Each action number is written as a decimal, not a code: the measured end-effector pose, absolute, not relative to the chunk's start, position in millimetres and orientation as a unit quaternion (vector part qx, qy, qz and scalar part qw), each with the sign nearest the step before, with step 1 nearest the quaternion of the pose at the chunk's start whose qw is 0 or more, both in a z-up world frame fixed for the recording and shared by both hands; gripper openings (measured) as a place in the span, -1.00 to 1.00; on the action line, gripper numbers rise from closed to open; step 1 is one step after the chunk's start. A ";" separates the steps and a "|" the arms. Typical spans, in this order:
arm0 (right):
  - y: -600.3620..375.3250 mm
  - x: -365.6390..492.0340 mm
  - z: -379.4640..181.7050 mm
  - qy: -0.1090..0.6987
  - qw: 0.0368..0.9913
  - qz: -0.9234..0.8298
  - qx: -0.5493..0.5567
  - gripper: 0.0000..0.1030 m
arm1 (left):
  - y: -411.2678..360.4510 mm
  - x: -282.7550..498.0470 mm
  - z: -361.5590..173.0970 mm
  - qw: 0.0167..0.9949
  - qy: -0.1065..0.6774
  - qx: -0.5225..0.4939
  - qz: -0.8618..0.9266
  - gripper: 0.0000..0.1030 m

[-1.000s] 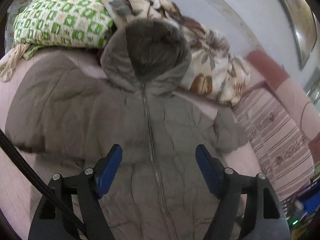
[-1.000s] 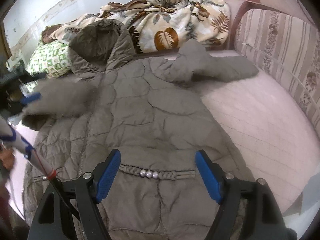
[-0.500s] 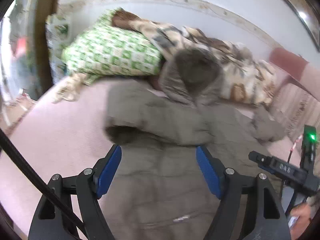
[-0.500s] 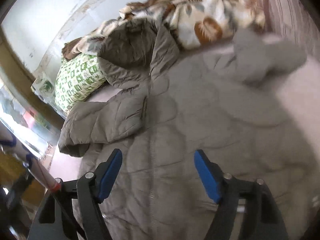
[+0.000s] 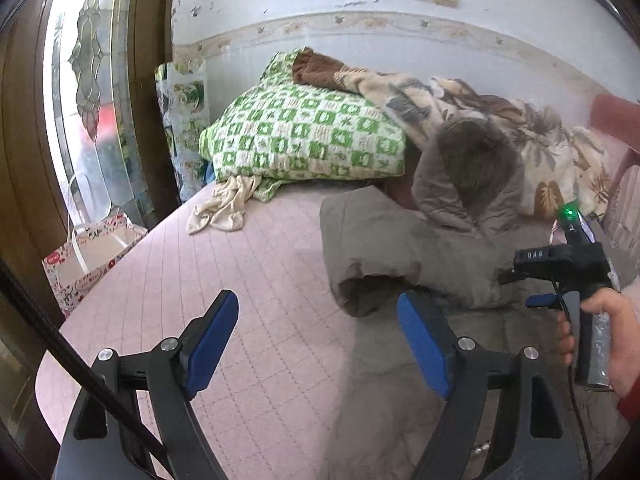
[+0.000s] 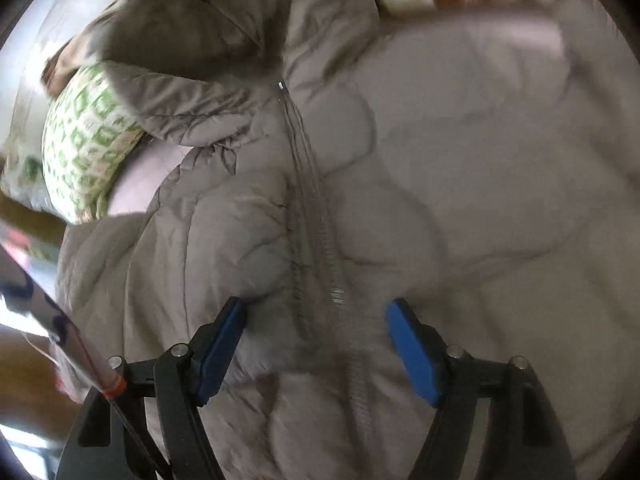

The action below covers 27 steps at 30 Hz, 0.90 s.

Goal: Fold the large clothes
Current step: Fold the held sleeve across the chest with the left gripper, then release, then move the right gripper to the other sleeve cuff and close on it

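Since a second ago, swung off the coat (image 5: pixel 420 256) front toward the bed (image 5: pixel 240 280) at nine o'clock, left gripper (image 5: pixel 316 344) with jaws just widened and nothing between them, one sleeve (image 5: pixel 384 264) now folded across the chest at two o'clock to narrow the garment, right hand (image 5: pixel 616 344) gripping its handle at three o'clock. From the right wrist, dropped close over the zipper (image 6: pixel 308 200), right gripper (image 6: pixel 316 344) tilted steeply down, jaws spread, straddling the zip without pinching, probably poised to take the front.
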State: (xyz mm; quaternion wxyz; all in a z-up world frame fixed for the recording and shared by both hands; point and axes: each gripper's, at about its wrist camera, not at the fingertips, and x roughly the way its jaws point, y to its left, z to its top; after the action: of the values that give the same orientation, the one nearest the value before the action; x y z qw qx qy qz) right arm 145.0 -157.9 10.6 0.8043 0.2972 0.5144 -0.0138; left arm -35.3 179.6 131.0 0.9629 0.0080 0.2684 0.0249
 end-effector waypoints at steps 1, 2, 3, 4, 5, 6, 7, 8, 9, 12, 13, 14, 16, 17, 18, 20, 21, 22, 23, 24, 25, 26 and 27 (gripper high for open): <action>-155.7 147.6 9.8 0.511 0.804 -0.010 0.303 0.54 | 181.7 -32.2 128.5 0.962 0.273 0.006 0.027 0.57; -152.2 151.7 10.3 0.509 0.805 -0.001 0.305 0.52 | 183.0 -29.0 126.4 0.960 0.277 0.004 0.031 0.57; -147.5 155.3 11.8 0.510 0.805 0.011 0.303 0.44 | 182.9 -27.3 124.2 0.959 0.280 0.003 0.032 0.57; -143.0 158.8 15.0 0.514 0.804 0.027 0.297 -0.08 | 183.8 -24.8 122.0 0.958 0.285 0.002 0.034 0.57; -137.5 161.3 18.1 0.524 0.804 0.031 0.280 -0.47 | 184.2 -22.1 119.6 0.956 0.290 0.001 0.035 0.57; -134.9 161.4 23.3 0.526 0.808 0.033 0.263 -0.53 | 184.0 -20.1 117.4 0.955 0.294 0.000 0.036 0.57; -134.5 159.8 28.9 0.521 0.814 0.039 0.256 -0.55 | 184.0 -17.9 114.6 0.953 0.300 -0.003 0.037 0.57; -136.9 156.8 36.6 0.514 0.819 0.042 0.250 -0.59 | 183.7 -16.3 112.6 0.952 0.305 -0.007 0.036 0.57; -141.3 151.3 45.1 0.508 0.826 0.038 0.241 -0.61 | 183.4 -15.3 110.5 0.950 0.311 -0.011 0.034 0.57; -163.9 137.3 66.9 0.492 0.846 -0.002 0.205 -0.64 | 182.1 -14.2 106.8 0.947 0.319 -0.026 0.028 0.57; -173.4 133.1 71.1 0.489 0.850 -0.018 0.196 -0.64 | 181.2 -14.2 106.1 0.947 0.320 -0.028 0.028 0.57; -185.5 128.9 73.9 0.487 0.853 -0.040 0.184 -0.64 | 180.0 -14.3 105.3 0.946 0.321 -0.028 0.028 0.57; -213.1 119.3 74.5 0.491 0.853 -0.094 0.154 -0.65 | 176.5 -15.2 104.0 0.946 0.321 -0.027 0.026 0.57; -221.9 117.6 73.2 0.492 0.851 -0.110 0.144 -0.64 | 175.1 -15.2 103.6 0.946 0.322 -0.027 0.025 0.57; -233.0 114.6 69.0 0.496 0.848 -0.132 0.131 -0.65 | 173.4 -15.5 103.5 0.946 0.322 -0.028 0.023 0.57; -252.9 109.7 54.8 0.510 0.837 -0.158 0.118 -0.65 | 168.9 -15.5 103.3 0.945 0.324 -0.031 0.017 0.57; -261.4 107.6 48.0 0.516 0.832 -0.163 0.122 -0.64 | 167.2 -15.6 103.4 0.945 0.324 -0.031 0.016 0.57; -268.0 106.4 38.6 0.523 0.826 -0.168 0.126 -0.64 | 165.6 -15.8 103.6 0.945 0.324 -0.030 0.016 0.57; -270.1 106.4 32.7 0.526 0.824 -0.168 0.129 -0.64 | 163.5 -16.1 103.7 0.946 0.324 -0.028 0.017 0.57; -269.7 107.0 25.6 0.528 0.823 -0.168 0.128 -0.62 | 161.7 -16.4 103.7 0.946 0.324 -0.024 0.019 0.57; -268.1 107.8 20.9 0.527 0.824 -0.171 0.122 -0.62 | 159.1 -16.5 103.6 0.946 0.323 -0.020 0.020 0.57; -264.8 109.7 19.6 0.524 0.825 -0.174 0.116 -0.57 | 157.2 -16.9 103.4 0.946 0.323 -0.015 0.023 0.57; -261.4 111.8 18.6 0.520 0.828 -0.180 0.108 -0.52 | 156.4 -16.7 103.3 0.946 0.323 -0.013 0.025 0.57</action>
State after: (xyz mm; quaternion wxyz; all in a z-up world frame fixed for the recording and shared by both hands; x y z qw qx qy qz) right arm 111.8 -261.4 18.6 0.8277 0.1083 0.5202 -0.1804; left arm -16.7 156.4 103.3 0.9459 -0.0127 0.3233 0.0252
